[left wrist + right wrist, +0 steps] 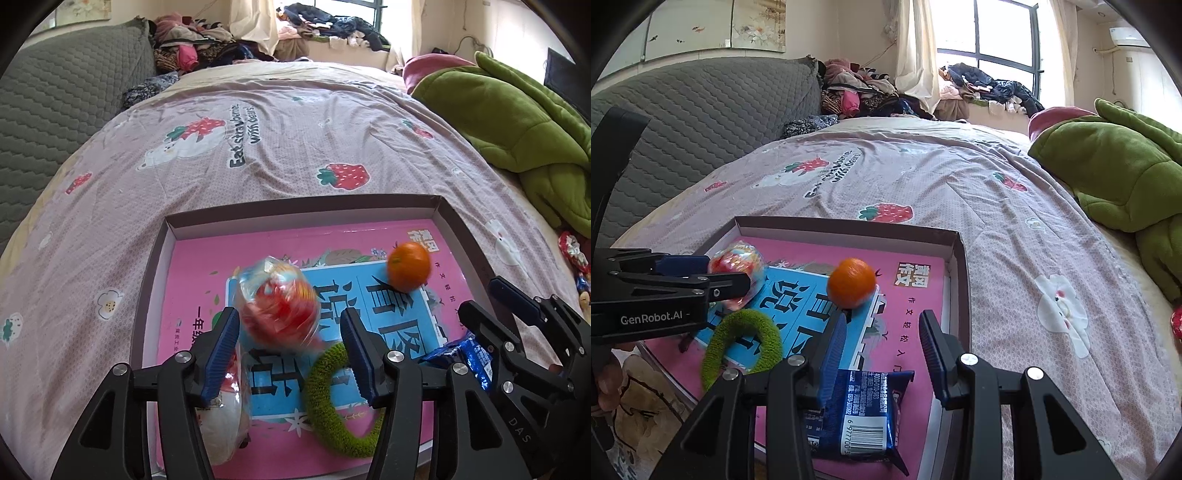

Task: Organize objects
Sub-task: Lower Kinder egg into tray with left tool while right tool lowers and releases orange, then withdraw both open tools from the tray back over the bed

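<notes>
Strawberry-print bedsheet (280,155); grey quilted headboard (713,107); green plush blanket (517,122); clothes heap (860,88) by window (1001,33).

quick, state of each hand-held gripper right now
Left hand-held gripper: open, wrapped ball loose between the jaws.
Right hand-held gripper: open, holding nothing.

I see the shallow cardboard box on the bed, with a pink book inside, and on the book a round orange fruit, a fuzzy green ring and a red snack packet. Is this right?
Not quite: the snack packet is blue, not red, as the right wrist view shows. The rest holds: the shallow cardboard box lies on the bed, with the pink book inside, and on it the round orange fruit and the fuzzy green ring.
</notes>
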